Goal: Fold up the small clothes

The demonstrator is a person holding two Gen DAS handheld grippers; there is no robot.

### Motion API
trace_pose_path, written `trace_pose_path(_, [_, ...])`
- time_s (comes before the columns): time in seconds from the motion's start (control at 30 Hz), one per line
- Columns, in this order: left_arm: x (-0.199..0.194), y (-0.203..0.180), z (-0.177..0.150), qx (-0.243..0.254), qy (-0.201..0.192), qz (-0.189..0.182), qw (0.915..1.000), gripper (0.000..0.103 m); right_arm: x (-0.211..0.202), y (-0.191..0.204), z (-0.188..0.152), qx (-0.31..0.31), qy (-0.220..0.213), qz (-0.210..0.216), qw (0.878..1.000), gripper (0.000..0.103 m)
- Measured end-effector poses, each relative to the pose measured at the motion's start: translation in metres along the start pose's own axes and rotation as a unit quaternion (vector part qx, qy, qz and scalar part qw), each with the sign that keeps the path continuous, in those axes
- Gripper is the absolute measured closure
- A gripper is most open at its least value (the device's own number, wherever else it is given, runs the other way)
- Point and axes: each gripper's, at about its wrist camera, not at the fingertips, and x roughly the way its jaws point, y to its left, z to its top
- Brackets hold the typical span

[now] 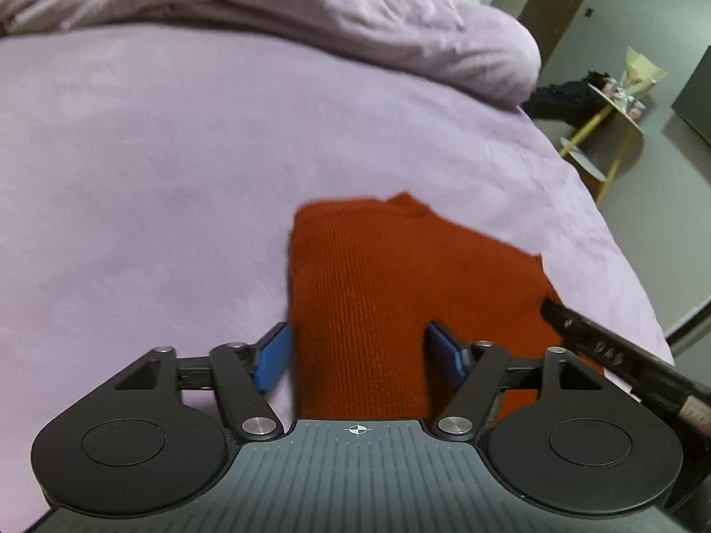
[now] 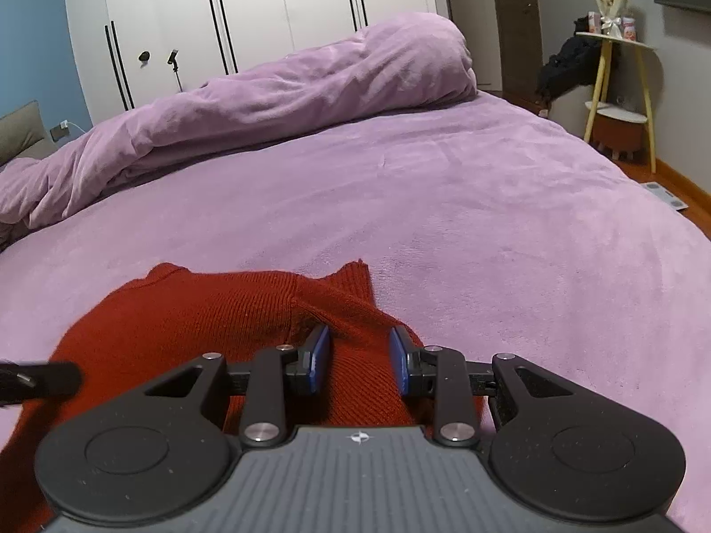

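Our red sweater (image 2: 186, 311) lies partly folded on the bed (image 2: 489, 222). Our left gripper (image 1: 357, 357) stands released over it; the right gripper (image 2: 360, 366) straddles a fold, grip unclear. Lifting unevenly could undo the fold

Left gripper (image 1: 357, 357): black linkages, blue pads, silver screws; right gripper (image 2: 360, 366) alike.

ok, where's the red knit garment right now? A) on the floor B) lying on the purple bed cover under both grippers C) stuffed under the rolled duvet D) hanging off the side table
B: the red knit garment lies on the purple bed cover, under both grippers.
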Motion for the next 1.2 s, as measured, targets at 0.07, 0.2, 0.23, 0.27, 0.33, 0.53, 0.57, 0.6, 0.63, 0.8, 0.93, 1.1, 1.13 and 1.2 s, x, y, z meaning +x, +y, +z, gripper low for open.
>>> trace_pose_path(0.07, [0.003, 0.008, -0.002, -0.016, 0.018, -0.020, 0.9995, 0.025, -0.005, -0.010, 0.000, 0.027, -0.002, 0.025, 0.999, 0.074])
trace_pose_path(0.2, [-0.008, 0.042, 0.002, -0.071, 0.049, -0.082, 0.9928, 0.028, -0.028, -0.041, 0.002, 0.093, 0.011, 0.066, 0.993, 0.066])
trace_pose_path(0.23, [-0.013, 0.050, 0.003, -0.082, 0.055, -0.099, 0.9902, 0.030, -0.035, -0.050, 0.001, 0.106, 0.024, 0.064, 0.992, 0.040])
trace_pose_path(0.27, [-0.017, 0.058, 0.002, -0.090, 0.064, -0.116, 0.9871, 0.030, -0.040, -0.063, -0.001, 0.126, 0.045, 0.068, 0.989, 0.032])
trace_pose_path(0.33, [-0.020, 0.072, 0.001, -0.104, 0.083, -0.153, 0.9792, 0.030, -0.046, -0.088, -0.008, 0.169, 0.078, 0.110, 0.976, 0.032])
trace_pose_path(0.53, [-0.006, 0.086, -0.009, -0.162, 0.116, -0.186, 0.9620, 0.030, -0.039, -0.133, -0.027, 0.313, 0.139, 0.233, 0.910, 0.040])
trace_pose_path(0.57, [-0.001, 0.084, -0.011, -0.163, 0.118, -0.186, 0.9618, 0.030, -0.034, -0.131, -0.028, 0.317, 0.147, 0.240, 0.906, 0.040])
trace_pose_path(0.6, [0.004, 0.081, -0.012, -0.162, 0.122, -0.185, 0.9616, 0.032, -0.029, -0.126, -0.028, 0.314, 0.155, 0.244, 0.905, 0.044])
trace_pose_path(0.63, [0.009, 0.077, -0.009, -0.163, 0.126, -0.185, 0.9609, 0.033, -0.025, -0.121, -0.029, 0.310, 0.159, 0.242, 0.905, 0.047])
trace_pose_path(0.8, [0.015, 0.068, -0.005, -0.154, 0.131, -0.169, 0.9646, 0.042, -0.008, -0.106, -0.031, 0.319, 0.164, 0.240, 0.902, 0.063])
trace_pose_path(0.93, [0.006, 0.063, -0.003, -0.132, 0.123, -0.155, 0.9713, 0.051, -0.004, -0.101, -0.034, 0.331, 0.159, 0.238, 0.899, 0.076])
trace_pose_path(1.1, [-0.016, 0.050, 0.007, -0.107, 0.113, -0.145, 0.9772, 0.058, -0.017, -0.092, -0.026, 0.323, 0.140, 0.232, 0.907, 0.079])
trace_pose_path(1.13, [-0.022, 0.049, 0.009, -0.102, 0.111, -0.145, 0.9778, 0.059, -0.021, -0.090, -0.023, 0.321, 0.137, 0.233, 0.908, 0.079])
trace_pose_path(1.2, [-0.035, 0.044, 0.014, -0.091, 0.109, -0.143, 0.9795, 0.062, -0.029, -0.081, -0.016, 0.314, 0.131, 0.237, 0.910, 0.079])
